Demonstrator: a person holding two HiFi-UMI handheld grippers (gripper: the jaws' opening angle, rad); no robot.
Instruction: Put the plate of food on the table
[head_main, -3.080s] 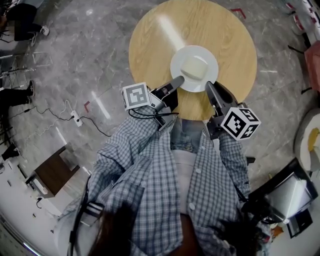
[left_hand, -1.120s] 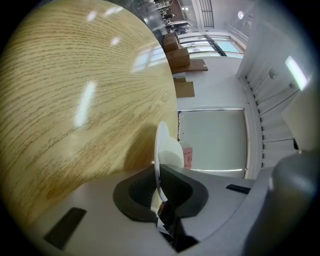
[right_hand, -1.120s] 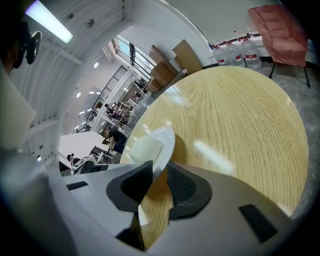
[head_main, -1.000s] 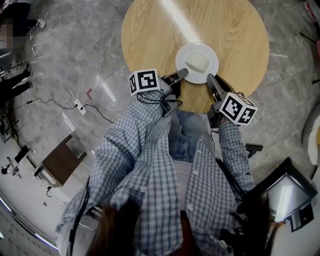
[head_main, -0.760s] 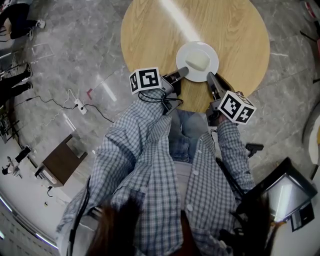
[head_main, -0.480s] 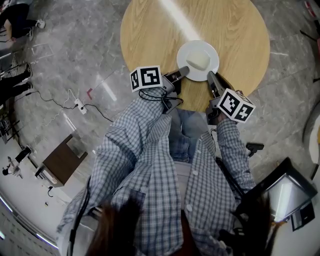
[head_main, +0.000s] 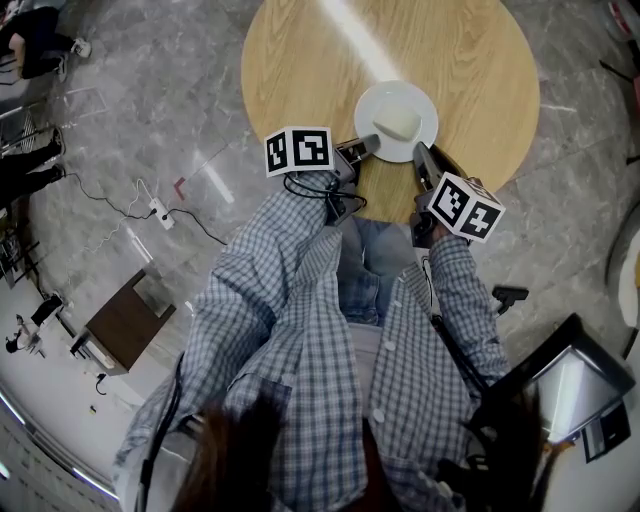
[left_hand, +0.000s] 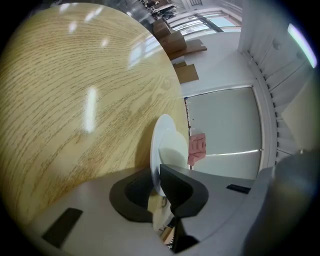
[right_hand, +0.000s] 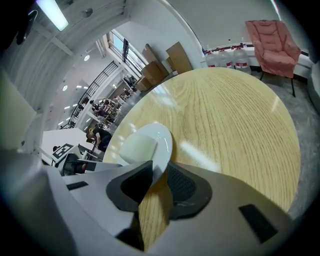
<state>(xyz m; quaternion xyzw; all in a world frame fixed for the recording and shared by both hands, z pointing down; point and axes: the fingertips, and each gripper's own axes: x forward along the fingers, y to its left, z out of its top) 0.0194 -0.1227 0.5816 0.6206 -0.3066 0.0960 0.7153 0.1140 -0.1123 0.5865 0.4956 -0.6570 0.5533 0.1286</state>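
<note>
A white plate (head_main: 425, 105) carrying a pale block of food (head_main: 397, 123) is at the near part of the round wooden desk (head_main: 300, 60), on the person's side. The left gripper (head_main: 366, 144) has its jaws closed on the plate's near-left rim. In the left gripper view, the thin edge of the plate (left_hand: 155, 145) is pinched between the two dark pads, with the food (left_hand: 176, 149) just beyond them. The right gripper (head_main: 419, 152) clamps the near-right rim (its own view shows the plate (right_hand: 162, 140) edge wedged between the pads, with the food (right_hand: 136, 147) to the left). Whether the plate's base touches the desk cannot be told. A pink armchair (right_hand: 272, 40) stands on the floor beyond the desk's far edge.
</note>
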